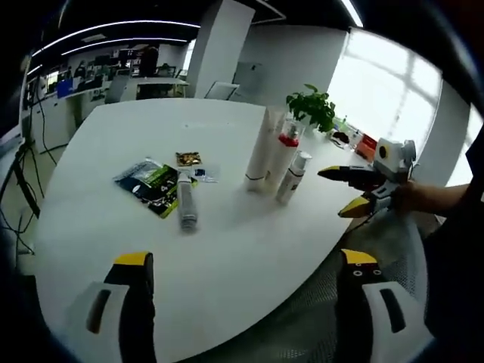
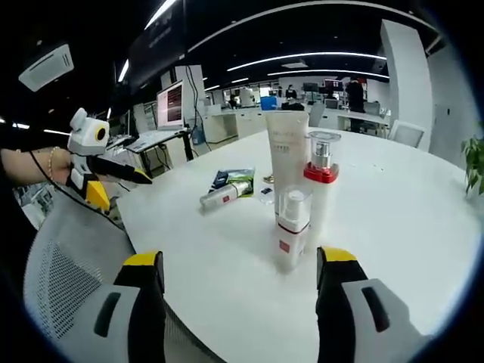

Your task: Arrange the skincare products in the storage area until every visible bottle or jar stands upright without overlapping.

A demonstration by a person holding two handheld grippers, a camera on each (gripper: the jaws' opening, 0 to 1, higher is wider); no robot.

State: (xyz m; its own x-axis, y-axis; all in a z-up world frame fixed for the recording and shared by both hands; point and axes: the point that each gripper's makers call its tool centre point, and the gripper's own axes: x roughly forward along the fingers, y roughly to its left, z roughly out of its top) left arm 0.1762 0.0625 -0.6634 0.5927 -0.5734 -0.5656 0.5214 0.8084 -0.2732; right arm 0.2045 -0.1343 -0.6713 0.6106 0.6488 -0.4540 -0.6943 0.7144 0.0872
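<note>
On the white table (image 1: 227,249) three products stand upright in a tight cluster: a tall white tube (image 1: 261,151), a bottle with a red collar (image 1: 284,155) and a small white bottle (image 1: 293,178). A silver tube (image 1: 187,204) lies on its side to their left. In the right gripper view the small bottle (image 2: 291,227) is nearest, with the red-collared bottle (image 2: 321,170) and the tall tube (image 2: 287,147) behind it and the lying tube (image 2: 224,198) further left. My left gripper (image 1: 246,258) is open above the table's near edge. My right gripper (image 2: 240,257) is open, just short of the small bottle.
A green and black packet (image 1: 151,181) and a small gold sachet (image 1: 188,159) lie beside the lying tube. A potted plant (image 1: 311,106) stands at the far edge. A mesh chair back (image 2: 68,265) is below the table rim. The right gripper (image 1: 331,193) enters the left gripper view, held by a hand.
</note>
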